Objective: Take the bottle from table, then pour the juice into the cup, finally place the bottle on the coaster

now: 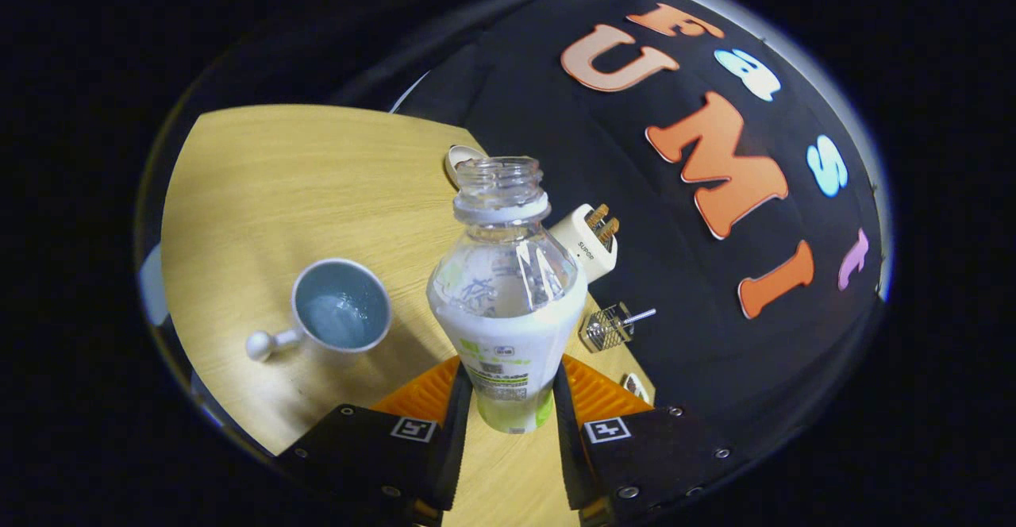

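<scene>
A clear, uncapped plastic bottle [506, 297] with a white and green label stands upright between my fingers, and my gripper [508, 400] is shut on its lower body. Both fingers press its sides. Left of the bottle, the cup [341, 305] sits on the wooden table [278, 186]; it is pale with a grey-blue inside, a knobbed handle pointing left, and a little liquid at its bottom. An orange ribbed coaster [425, 392] lies under and behind the fingers, partly hidden by them and the bottle.
Beyond the bottle stand a white toaster [591, 241] with slices in it, a small wire basket [607, 326] with a metal handle, and a pale round object [460, 159] at the table's far edge. The booth's black cloth wall rises to the right.
</scene>
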### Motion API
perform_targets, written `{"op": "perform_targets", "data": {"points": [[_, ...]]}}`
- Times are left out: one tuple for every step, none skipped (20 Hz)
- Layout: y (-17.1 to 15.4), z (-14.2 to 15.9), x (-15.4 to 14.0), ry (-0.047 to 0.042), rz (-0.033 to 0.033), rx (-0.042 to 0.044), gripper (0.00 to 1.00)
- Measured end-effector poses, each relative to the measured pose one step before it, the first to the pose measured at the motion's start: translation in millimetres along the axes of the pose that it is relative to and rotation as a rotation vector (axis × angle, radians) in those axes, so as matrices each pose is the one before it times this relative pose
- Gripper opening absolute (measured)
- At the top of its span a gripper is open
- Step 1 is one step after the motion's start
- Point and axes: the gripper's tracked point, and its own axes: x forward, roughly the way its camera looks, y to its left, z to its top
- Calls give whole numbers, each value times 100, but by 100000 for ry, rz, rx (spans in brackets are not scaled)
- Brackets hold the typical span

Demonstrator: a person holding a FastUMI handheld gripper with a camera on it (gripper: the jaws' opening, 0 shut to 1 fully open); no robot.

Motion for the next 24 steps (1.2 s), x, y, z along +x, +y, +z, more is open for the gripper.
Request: {"op": "perform_targets", "data": {"points": [[-344,209,236,-850,1356,6868,53],[-272,149,-27,-373,1147,6228,53],[-468,120,138,-307,523,5947,53],[-547,201,223,-348,252,5545,53],[-489,64,206,-23,290,5024,53],[-291,111,486,-598,633,4266,53],[-279,216,505,-1611,472,4079,53],[-170,-261,464,151,943,4268,53],[-275,-40,524,423,816,4799,53],[-371,60,542,-203,678,4902,53],[-527,34,655,-98,317,4129,53],[-951,88,674,-281,-1202,3422,53],[-851,129,685,-343,-877,3269,53],[-702,26,985,-866,-588,4049,53],[-564,-49,848,-527,307,3785,53],[-312,-332,892,289,1420,3571,53],[-563,-407,770,936,-69,3755,53],[-444,-476,765,696,531,3381,53],[-603,-357,691,610,-1160,2490,53],[-535,-464,401,748,-1078,1313,53],[-348,-371,475,639,-590,720,53],[260,-289,705,594,-159,382,53],[88,-334,250,768,172,-308,53],[-53,-415,131,695,-138,-834,53]]}}
